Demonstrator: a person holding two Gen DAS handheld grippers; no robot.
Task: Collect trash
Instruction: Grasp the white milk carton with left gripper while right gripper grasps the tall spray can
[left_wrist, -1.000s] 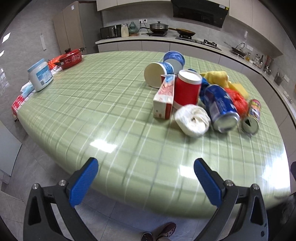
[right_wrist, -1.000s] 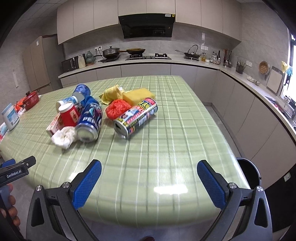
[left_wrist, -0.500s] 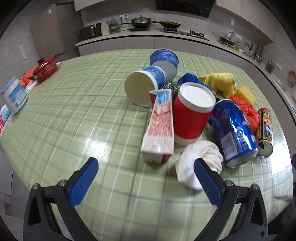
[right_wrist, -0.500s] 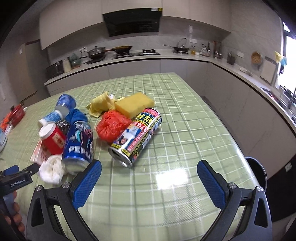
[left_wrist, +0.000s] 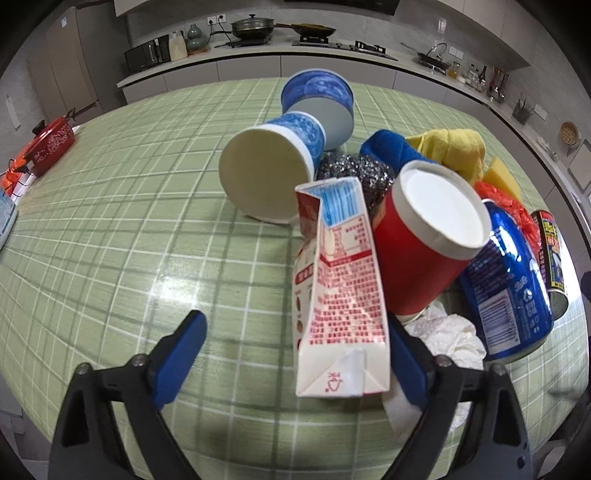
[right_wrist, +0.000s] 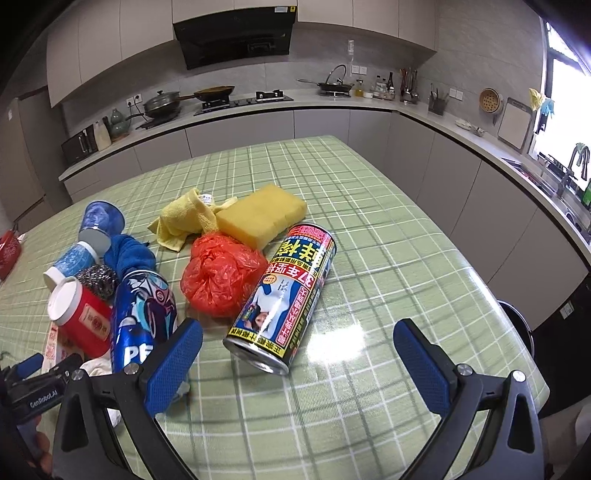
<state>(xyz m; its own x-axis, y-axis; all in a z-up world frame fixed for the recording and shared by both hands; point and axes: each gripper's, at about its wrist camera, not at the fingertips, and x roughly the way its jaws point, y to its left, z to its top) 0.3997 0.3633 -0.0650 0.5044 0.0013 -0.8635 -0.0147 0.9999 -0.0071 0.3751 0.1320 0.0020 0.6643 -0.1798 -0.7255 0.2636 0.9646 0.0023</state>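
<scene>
A pile of trash lies on the green checked table (left_wrist: 110, 229). In the left wrist view my open left gripper (left_wrist: 295, 362) straddles the near end of a red and white carton (left_wrist: 340, 295), not touching it. Beside it are a red cup (left_wrist: 417, 254), crumpled white tissue (left_wrist: 447, 339), a blue can (left_wrist: 513, 291) and two blue paper cups (left_wrist: 280, 158). In the right wrist view my open right gripper (right_wrist: 299, 362) sits just short of a lying printed can (right_wrist: 291, 299), with a red plastic bag (right_wrist: 221, 277) and the blue can (right_wrist: 144, 314) to its left.
A yellow sponge (right_wrist: 262, 214), yellow cloth (right_wrist: 184, 218), blue cloth (right_wrist: 129, 254) and steel scourer (right_wrist: 98, 280) lie in the pile. A red pot (left_wrist: 51, 147) stands at the table's far left. A dark bin (right_wrist: 517, 325) stands beyond the table's right edge.
Both grippers have moved forward toward the pile. The left now straddles the carton's end, and the right is close to the printed can. Both stay open.
</scene>
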